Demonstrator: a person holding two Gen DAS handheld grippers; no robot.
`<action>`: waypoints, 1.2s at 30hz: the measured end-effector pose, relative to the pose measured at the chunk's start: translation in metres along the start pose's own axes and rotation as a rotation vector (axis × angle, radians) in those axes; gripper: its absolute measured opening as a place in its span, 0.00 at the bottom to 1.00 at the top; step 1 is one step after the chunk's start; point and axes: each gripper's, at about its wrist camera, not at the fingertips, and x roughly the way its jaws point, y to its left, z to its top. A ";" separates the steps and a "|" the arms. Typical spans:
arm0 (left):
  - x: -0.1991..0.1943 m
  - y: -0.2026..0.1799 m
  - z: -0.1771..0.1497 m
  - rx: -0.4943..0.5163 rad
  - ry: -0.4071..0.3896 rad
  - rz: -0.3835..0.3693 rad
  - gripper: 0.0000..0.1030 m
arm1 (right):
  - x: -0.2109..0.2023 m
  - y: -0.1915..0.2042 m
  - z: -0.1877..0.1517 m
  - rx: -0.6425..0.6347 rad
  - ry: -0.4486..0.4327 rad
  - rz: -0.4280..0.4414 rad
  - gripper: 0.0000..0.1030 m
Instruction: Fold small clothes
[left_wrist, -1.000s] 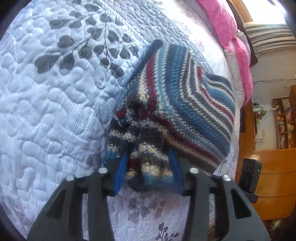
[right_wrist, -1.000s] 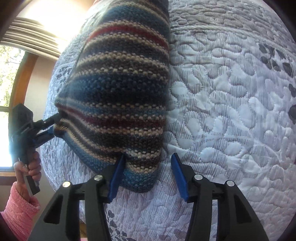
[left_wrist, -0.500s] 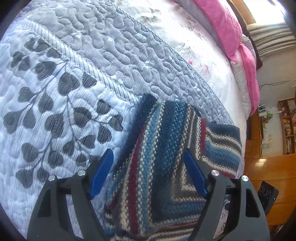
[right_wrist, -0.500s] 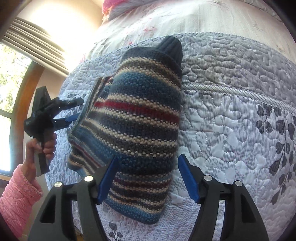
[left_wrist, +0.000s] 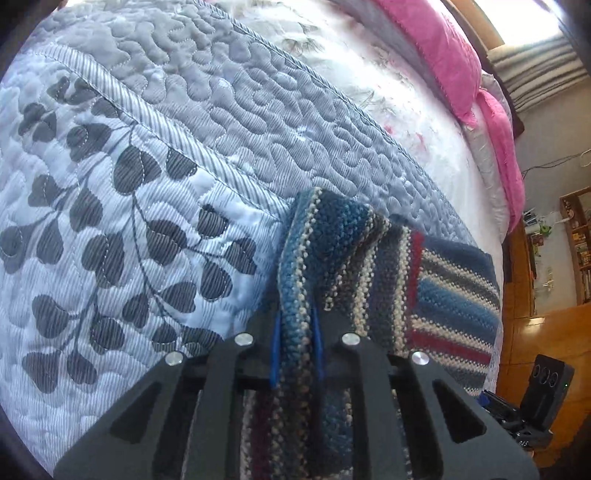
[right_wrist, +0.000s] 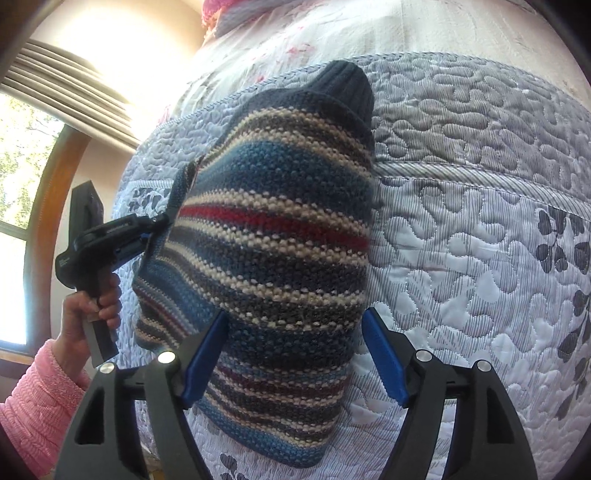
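Observation:
A small striped knit sweater (right_wrist: 277, 240), in blue, cream, grey and red, lies folded on the quilted bedspread (right_wrist: 461, 258); its dark ribbed end points to the far side. My left gripper (left_wrist: 295, 336) is shut on a raised edge of the sweater (left_wrist: 443, 295), with the knit pinched between the blue pads (left_wrist: 275, 350). In the right wrist view the left gripper (right_wrist: 155, 225) grips the sweater's left edge, held by a hand (right_wrist: 92, 314). My right gripper (right_wrist: 295, 354) stands open above the sweater's near end, its fingers apart on either side.
Pink pillows (left_wrist: 443, 48) lie at the head of the bed. Wooden furniture (left_wrist: 535, 332) and a black device (left_wrist: 546, 384) stand beyond the bed's right edge. A window (right_wrist: 22, 184) with a wooden frame is on the left. A pink sleeve (right_wrist: 33, 398) shows at the lower left.
The left gripper let go of the bunched sweater, opened wide over it, and has now shut on a raised edge. The right gripper stayed open and drew back from the sweater.

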 end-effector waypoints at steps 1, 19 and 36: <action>-0.003 0.000 0.001 -0.001 0.001 -0.018 0.24 | 0.001 0.000 0.000 -0.001 0.000 0.001 0.74; 0.030 0.015 -0.004 0.073 0.288 -0.277 0.85 | -0.002 -0.010 0.019 0.026 0.009 0.107 0.83; 0.078 -0.020 -0.023 0.180 0.442 -0.370 0.59 | 0.051 -0.034 0.026 0.140 0.063 0.234 0.82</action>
